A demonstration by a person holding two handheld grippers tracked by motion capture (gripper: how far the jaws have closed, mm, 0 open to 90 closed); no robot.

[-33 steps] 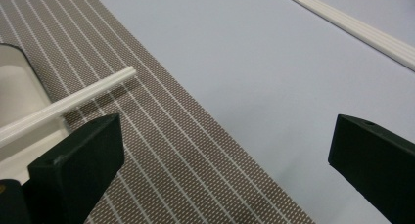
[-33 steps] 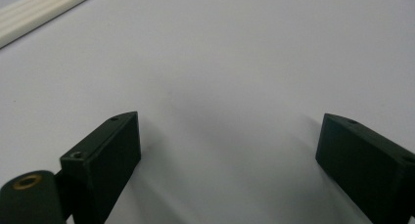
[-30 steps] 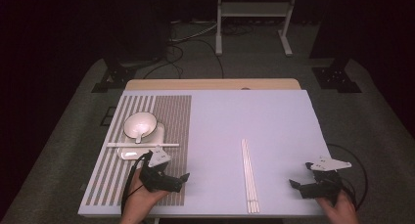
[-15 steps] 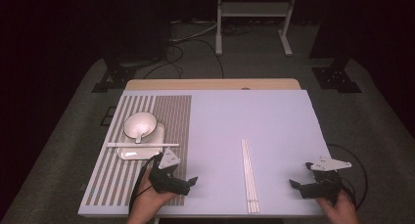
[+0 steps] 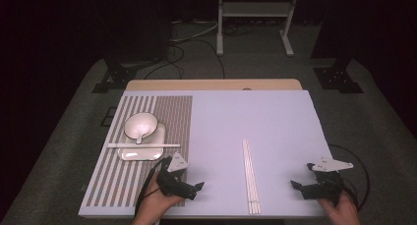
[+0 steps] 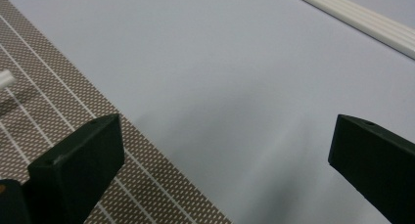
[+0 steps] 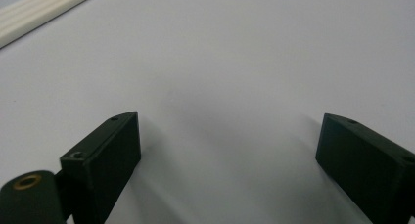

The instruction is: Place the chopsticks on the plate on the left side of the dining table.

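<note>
You are between grips, both your left gripper and right gripper low over the table with jaws spread and empty, and the chopsticks lying between them look like the next pick, so close in squarely.

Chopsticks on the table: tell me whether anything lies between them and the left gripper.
Nothing visible does. The left gripper, jaws open, hovers by the striped mat, and only bare tabletop separates it from the chopsticks. The bowl and plate sit farther back on the mat.
</note>
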